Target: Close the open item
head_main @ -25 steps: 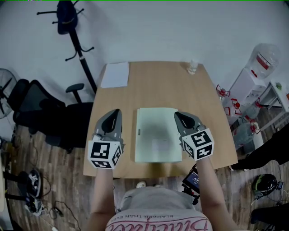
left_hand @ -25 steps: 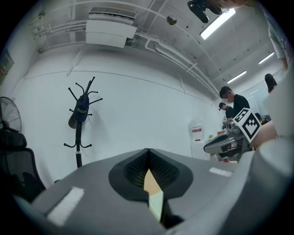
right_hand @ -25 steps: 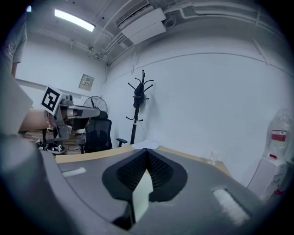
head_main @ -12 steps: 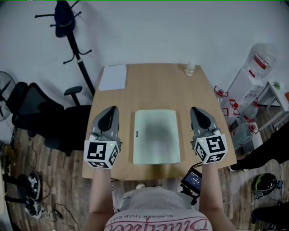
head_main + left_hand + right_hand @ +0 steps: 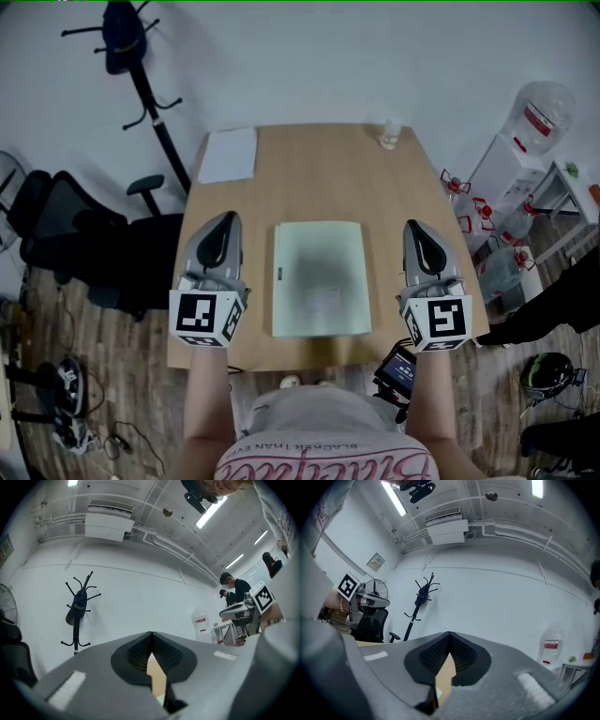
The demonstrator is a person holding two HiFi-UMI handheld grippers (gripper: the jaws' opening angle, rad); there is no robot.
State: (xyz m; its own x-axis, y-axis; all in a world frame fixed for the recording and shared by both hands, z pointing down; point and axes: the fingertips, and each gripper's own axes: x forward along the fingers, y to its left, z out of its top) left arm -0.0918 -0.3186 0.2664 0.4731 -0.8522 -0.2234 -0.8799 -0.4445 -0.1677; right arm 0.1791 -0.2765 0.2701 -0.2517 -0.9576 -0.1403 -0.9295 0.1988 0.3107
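A pale green folder [image 5: 319,277] lies flat and shut in the middle of the wooden table [image 5: 319,169]. My left gripper [image 5: 225,221] hovers to its left, near the table's left edge, jaws shut with nothing held. My right gripper [image 5: 414,228] hovers to the folder's right, jaws shut and empty too. Neither touches the folder. In the left gripper view the left gripper [image 5: 151,634] shows its tips meeting, with a strip of table behind. The right gripper view shows the right gripper [image 5: 450,635] the same way.
A white sheet of paper [image 5: 229,154] lies at the table's far left corner. A small clear cup [image 5: 389,134] stands at the far right edge. A black office chair [image 5: 89,244] and a coat stand [image 5: 136,75] are on the left. Water bottles [image 5: 539,117] are on the right.
My right gripper has moved right, off the folder's right edge, to the table's right side. The left gripper has drifted slightly left. The folder lies flat as before.
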